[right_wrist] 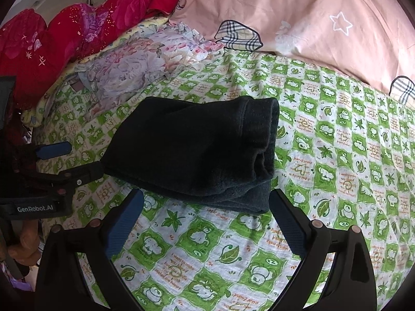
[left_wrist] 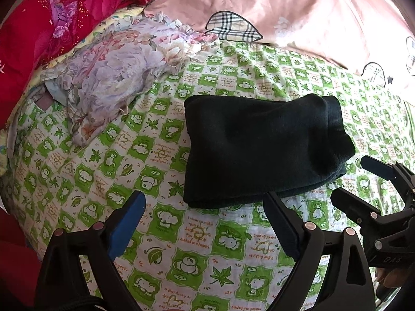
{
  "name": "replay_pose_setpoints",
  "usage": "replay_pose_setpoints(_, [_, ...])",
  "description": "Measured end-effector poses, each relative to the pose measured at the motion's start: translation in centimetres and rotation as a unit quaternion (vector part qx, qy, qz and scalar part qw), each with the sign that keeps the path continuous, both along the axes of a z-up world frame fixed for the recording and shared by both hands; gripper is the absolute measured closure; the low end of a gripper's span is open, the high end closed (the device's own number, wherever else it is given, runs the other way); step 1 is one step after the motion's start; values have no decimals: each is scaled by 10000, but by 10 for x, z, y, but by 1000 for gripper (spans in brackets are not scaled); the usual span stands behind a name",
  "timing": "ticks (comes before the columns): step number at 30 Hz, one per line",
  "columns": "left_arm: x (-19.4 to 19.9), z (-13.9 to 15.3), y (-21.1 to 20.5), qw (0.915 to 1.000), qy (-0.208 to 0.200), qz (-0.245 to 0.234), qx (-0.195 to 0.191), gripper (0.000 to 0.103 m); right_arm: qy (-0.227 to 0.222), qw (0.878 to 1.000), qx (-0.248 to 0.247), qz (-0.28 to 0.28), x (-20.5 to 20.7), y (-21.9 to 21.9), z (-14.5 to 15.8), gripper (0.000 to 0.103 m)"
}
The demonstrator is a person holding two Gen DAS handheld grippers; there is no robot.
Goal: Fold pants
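The dark pants [left_wrist: 262, 147] lie folded into a compact bundle on the green-and-white patterned bed sheet [left_wrist: 181, 246]. They also show in the right wrist view [right_wrist: 197, 150], with the stacked folded edges facing right. My left gripper [left_wrist: 205, 202] is open and empty, just short of the bundle's near edge. My right gripper [right_wrist: 206, 199] is open and empty, at the bundle's near edge. The right gripper also shows in the left wrist view [left_wrist: 355, 181], beside the bundle's right end. The left gripper shows at the left of the right wrist view [right_wrist: 80, 158], by the bundle's left edge.
A crumpled floral cloth [left_wrist: 114, 77] lies to the far left of the pants. A red quilt [left_wrist: 39, 26] is piled at the far left. A pink pillow or duvet [left_wrist: 298, 7] with plaid patches lies across the back. The patterned sheet [right_wrist: 350, 155] extends to the right.
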State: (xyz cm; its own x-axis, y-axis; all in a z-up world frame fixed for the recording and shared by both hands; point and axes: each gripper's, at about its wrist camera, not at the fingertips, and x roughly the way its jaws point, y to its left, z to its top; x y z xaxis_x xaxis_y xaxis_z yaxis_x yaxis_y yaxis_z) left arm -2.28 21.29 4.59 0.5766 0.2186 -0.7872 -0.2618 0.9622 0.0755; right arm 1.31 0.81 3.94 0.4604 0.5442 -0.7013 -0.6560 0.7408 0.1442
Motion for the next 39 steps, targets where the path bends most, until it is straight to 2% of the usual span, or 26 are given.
replay_pose_setpoints(39, [0, 0, 4, 10000, 12, -26, 7, 9, -99, 9999, 42, 119, 2, 7, 6, 6])
